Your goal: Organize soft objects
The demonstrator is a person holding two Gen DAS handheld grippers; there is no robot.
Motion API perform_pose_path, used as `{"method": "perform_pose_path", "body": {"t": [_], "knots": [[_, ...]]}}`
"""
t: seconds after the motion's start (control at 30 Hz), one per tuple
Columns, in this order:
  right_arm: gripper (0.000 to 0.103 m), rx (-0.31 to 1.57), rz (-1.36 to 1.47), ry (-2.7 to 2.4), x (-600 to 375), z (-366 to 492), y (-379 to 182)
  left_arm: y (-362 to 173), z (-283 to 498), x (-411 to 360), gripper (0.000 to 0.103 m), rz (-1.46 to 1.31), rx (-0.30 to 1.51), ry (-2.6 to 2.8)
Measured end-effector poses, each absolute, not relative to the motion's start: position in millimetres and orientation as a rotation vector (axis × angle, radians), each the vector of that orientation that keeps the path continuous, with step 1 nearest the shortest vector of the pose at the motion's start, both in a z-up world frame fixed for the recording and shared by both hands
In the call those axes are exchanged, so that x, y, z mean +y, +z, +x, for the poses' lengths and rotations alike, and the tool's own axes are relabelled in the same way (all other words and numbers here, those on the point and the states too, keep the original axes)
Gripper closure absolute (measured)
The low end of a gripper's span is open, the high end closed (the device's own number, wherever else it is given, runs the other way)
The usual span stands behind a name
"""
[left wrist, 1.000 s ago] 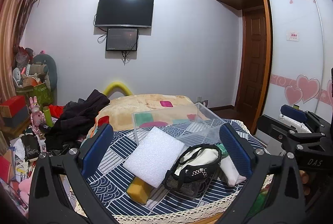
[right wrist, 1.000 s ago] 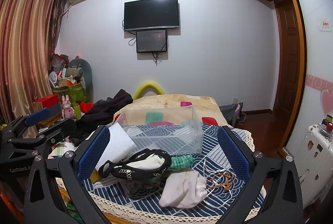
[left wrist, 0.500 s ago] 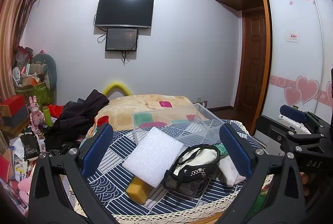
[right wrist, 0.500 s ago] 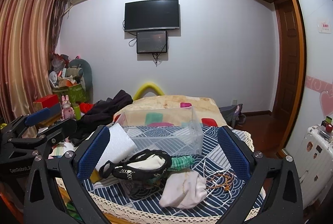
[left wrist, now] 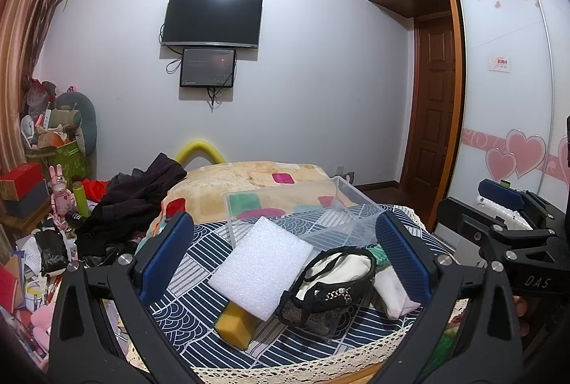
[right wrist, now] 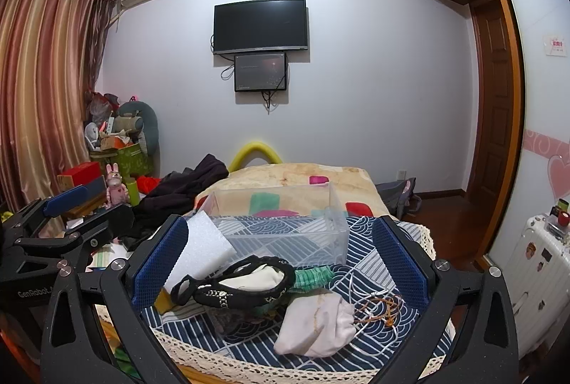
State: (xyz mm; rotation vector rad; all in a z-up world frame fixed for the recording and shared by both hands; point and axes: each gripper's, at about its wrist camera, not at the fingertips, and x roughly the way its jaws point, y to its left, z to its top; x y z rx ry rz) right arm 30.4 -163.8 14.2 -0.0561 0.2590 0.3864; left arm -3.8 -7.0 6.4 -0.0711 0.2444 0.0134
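Nothing appears sorted yet — the clear plastic bin (left wrist: 302, 216) at the far side of the table (left wrist: 199, 255) looks empty, and every soft thing lies outside it on the patterned cloth. So the whole job is judged to be ahead.

In the left wrist view, the left gripper (left wrist: 283, 262) is spread wide and grasps nothing. The white foam sheet (left wrist: 260, 268) sits between its fingers, a little toward 11 o'clock from the centre, tilted and resting on the yellow sponge (left wrist: 237, 325), which pokes out at 7 o'clock beneath it. The black-trimmed bag (left wrist: 338, 280) lies just beside the foam at 3 o'clock, touching its edge. The bin stands beyond both at 12 o'clock.

In the right wrist view, the right gripper (right wrist: 279, 262) is likewise fully released and empty. The white cloth pouch (right wrist: 315, 327) lies low between its fingers at about 5 o'clock, with a tangle of thin cord (right wrist: 379, 307) beside it at 3 o'clock. A green ruffled piece (right wrist: 311, 277) lies between bag and bin — near the bin's front wall but outside it.
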Motion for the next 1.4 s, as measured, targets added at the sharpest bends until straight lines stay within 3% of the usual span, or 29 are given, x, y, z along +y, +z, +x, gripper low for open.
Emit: {"method": "perform_pose_path", "body": {"t": [1.03, 1.4], "knots": [[0.0, 0.266, -0.057, 0.38, -164, 34, 16, 9, -3, -7, 0.0, -0.074, 0.246, 0.016], [0.0, 0.409, -0.071, 0.332, -174, 67, -20, -22, 37, 17, 0.0, -0.133, 0.378, 0.069]]}}
